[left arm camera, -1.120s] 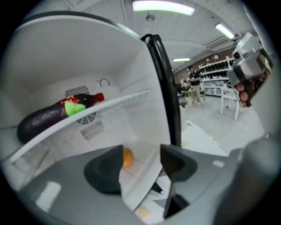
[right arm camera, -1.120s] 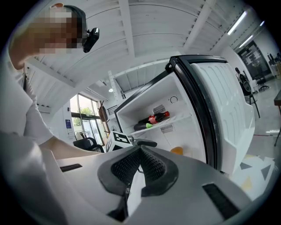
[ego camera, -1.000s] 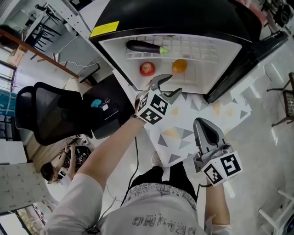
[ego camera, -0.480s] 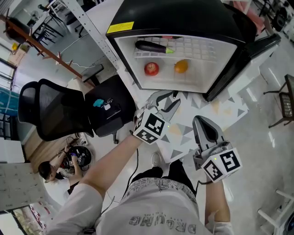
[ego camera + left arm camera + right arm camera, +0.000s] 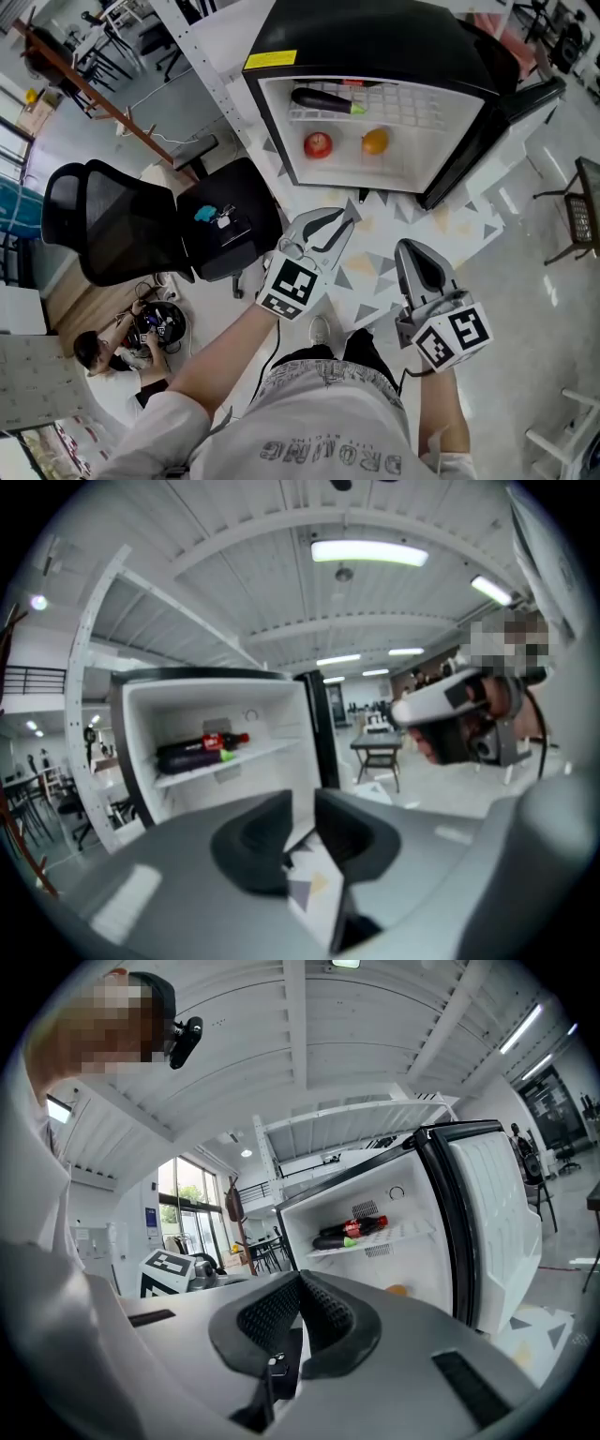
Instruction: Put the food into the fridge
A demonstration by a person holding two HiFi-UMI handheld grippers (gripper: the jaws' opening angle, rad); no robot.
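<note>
Left gripper (image 5: 339, 223) jaws closing, empty; right gripper (image 5: 413, 251) jaws together, empty. Apple (image 5: 318, 144), orange (image 5: 375, 142) in fridge (image 5: 281, 131): firm, round, likely to roll; grip across middle. Eggplant (image 5: 323, 101) probably slippery; grip mid-body.

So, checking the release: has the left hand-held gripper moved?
Yes: the left hand-held gripper has backed away from the fridge toward the person, jaws closing, nothing between them.

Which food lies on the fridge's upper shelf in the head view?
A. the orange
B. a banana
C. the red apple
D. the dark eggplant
D: the dark eggplant lies along the upper shelf, while the red apple and the orange sit below it on the floor of the fridge.
</note>
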